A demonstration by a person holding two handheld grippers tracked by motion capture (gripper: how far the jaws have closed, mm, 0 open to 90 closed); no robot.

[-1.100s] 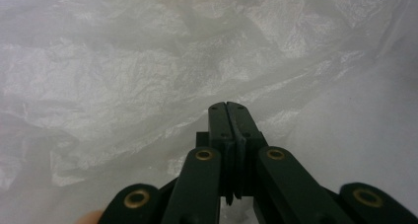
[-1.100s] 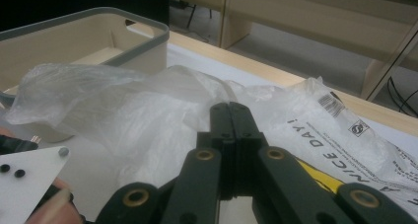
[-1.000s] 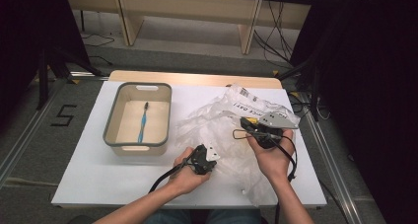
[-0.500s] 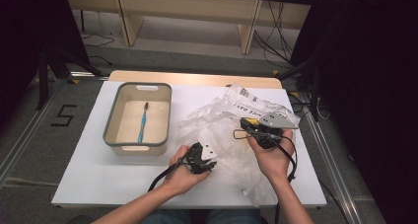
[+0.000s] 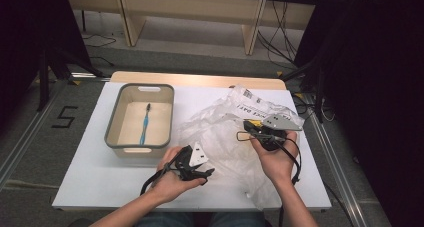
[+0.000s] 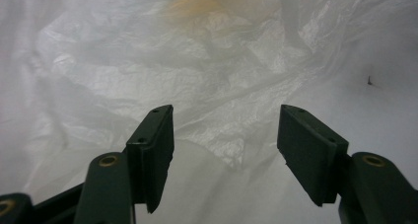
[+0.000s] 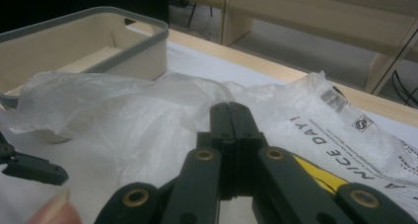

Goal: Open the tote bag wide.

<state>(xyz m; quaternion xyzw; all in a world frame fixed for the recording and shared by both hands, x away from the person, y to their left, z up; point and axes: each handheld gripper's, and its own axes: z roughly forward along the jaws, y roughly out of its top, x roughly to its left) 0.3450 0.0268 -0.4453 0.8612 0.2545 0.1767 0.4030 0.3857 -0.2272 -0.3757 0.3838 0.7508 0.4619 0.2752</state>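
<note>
The high view is evenly lit from above: the white bench (image 5: 100,187) is bright, while both upper corners and the right side fall into near black. Shadows are soft. The bag (image 6: 148,61) in the left gripper view is washed out and hazy, its far folds blurred. The right gripper view is soft, with near parts out of focus.

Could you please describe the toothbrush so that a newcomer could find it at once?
On the white table, look to the grey-rimmed beige bin at the left, beside the crumpled plastic bag. The toothbrush lies on the bin's floor: slim, blue, and alone in there.
</note>
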